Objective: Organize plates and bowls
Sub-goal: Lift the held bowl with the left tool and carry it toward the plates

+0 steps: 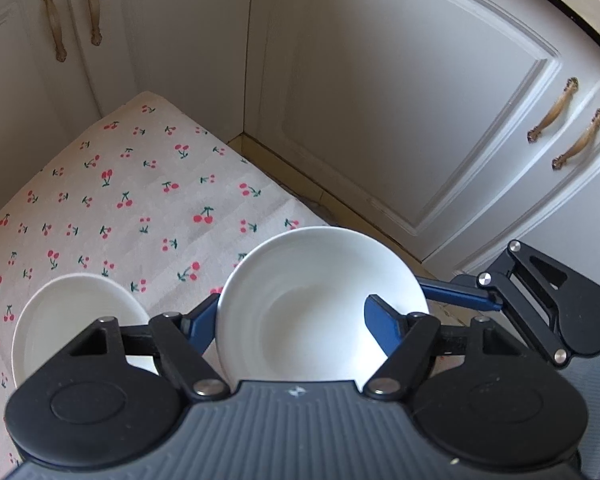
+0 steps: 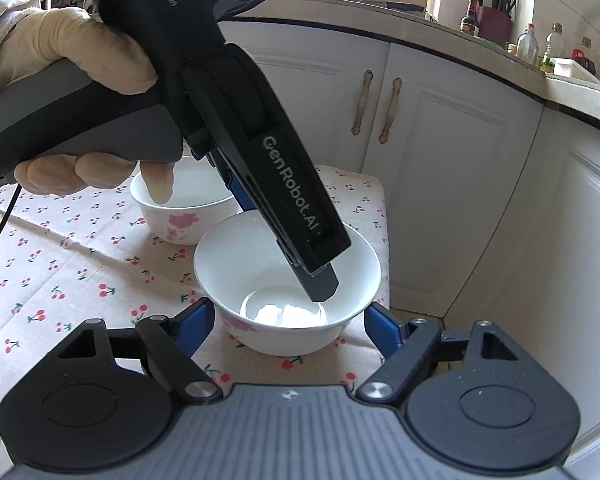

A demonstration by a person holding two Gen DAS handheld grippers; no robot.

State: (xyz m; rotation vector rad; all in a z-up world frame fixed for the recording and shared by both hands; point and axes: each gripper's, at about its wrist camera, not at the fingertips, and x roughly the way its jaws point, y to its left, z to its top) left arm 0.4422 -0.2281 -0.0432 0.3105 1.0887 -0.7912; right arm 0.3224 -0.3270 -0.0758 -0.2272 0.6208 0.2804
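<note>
A white bowl (image 1: 300, 268) with a pink flower print (image 2: 240, 280) stands on the cherry-print cloth, near the table's right edge. My left gripper (image 1: 292, 306) points steeply down over it. One of its fingers (image 2: 320, 284) reaches inside the bowl and the other sits outside the far wall; no pinch shows. My right gripper (image 2: 289, 310) flanks the bowl low down, its blue pads (image 2: 380, 328) meeting both sides. One right finger (image 1: 460, 294) also shows beside the bowl. A second flowered bowl (image 1: 76, 320) (image 2: 180, 216) stands to the left.
The cloth-covered table (image 1: 120, 200) fills a corner between white cabinet doors (image 1: 380, 100). A strip of floor (image 1: 340, 208) runs along its right edge. A gloved hand (image 2: 80, 52) holds the left gripper. Bottles and a knife block stand on the counter (image 2: 500, 28).
</note>
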